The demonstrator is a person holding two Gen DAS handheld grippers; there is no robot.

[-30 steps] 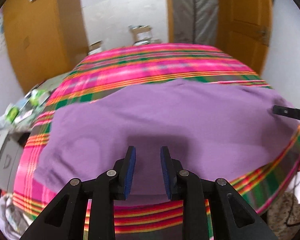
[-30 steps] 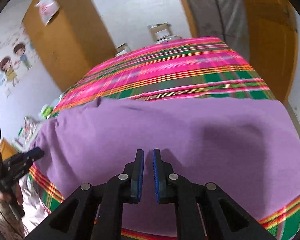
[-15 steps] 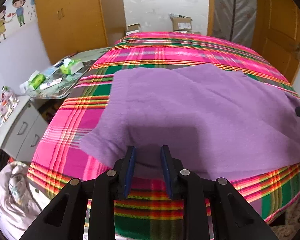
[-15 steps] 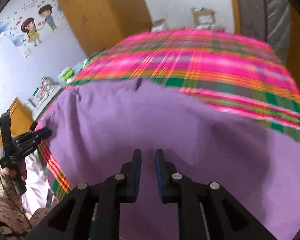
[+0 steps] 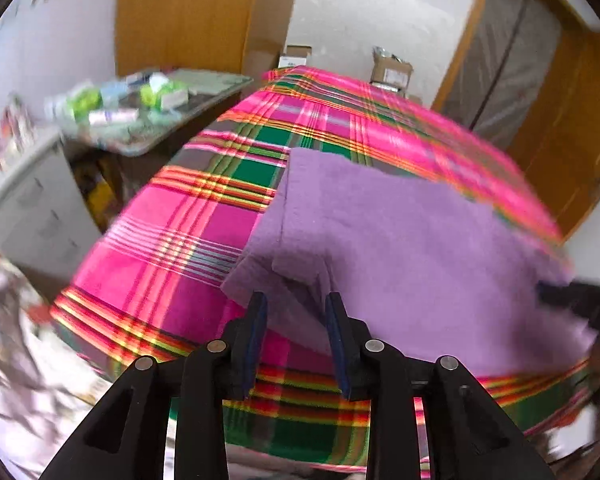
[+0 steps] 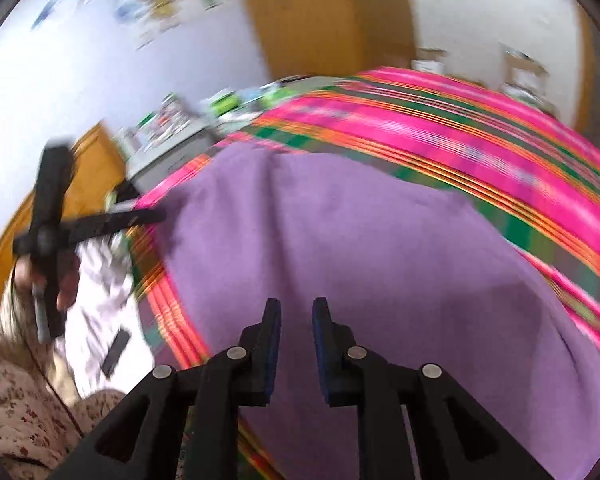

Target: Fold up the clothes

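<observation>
Plaid bedspread [image 5: 204, 236] under purple garment [image 5: 420, 248], spread from 12 toward 4 o'clock. Left gripper [image 5: 296, 332] and right gripper [image 6: 296, 344] parted, empty, above near hem. Risk: pinching the bedspread too, dragging both.

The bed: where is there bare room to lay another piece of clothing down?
The plaid bedspread lies bare left of the purple garment, out to the bed's left edge, and also beyond it toward the far boxes. The garment fills the near middle. The side table is crowded with small items.
</observation>
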